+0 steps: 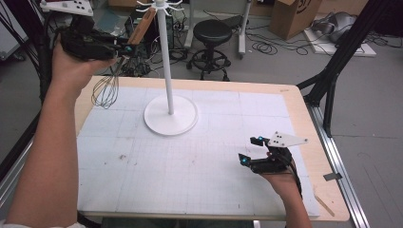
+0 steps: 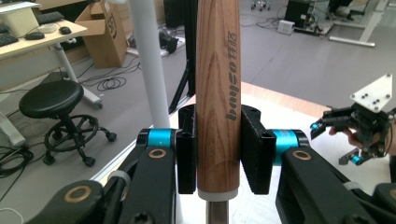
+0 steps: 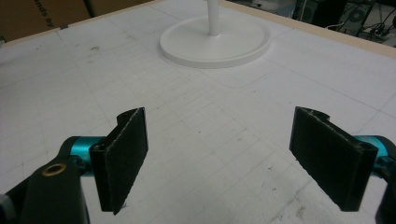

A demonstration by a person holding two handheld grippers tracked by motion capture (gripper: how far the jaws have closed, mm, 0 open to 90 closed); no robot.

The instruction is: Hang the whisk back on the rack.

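Left tool (image 1: 124,49), high view: we record it raised above the counter's far left corner, clamped on the wooden handle of a whisk (image 1: 142,26); the handle slants up toward the hooks of the white stand (image 1: 170,111), and the wire loops hang below the hand over the far left edge of the counter (image 1: 190,190). The stand's round base sits on the white grid mat near the middle of the far edge. Right tool (image 1: 252,151), same view: near the counter's right edge, low over the mat, jaws spread wide with nothing between them. A black stool (image 1: 211,40) stands on the floor beyond the counter.

Left tool (image 2: 218,156), left gripper view: we note both black pads pressed flat against the whisk handle (image 2: 218,93), which stands upright between them, its lettering facing us. The stand's white pole (image 2: 149,70) rises just beside the handle. The right tool (image 2: 338,140) shows farther off, apart.

Right tool (image 3: 219,156), right gripper view: pads set wide apart, holding nothing, bare mat beneath. The stand's base (image 3: 215,44) lies ahead, well apart.
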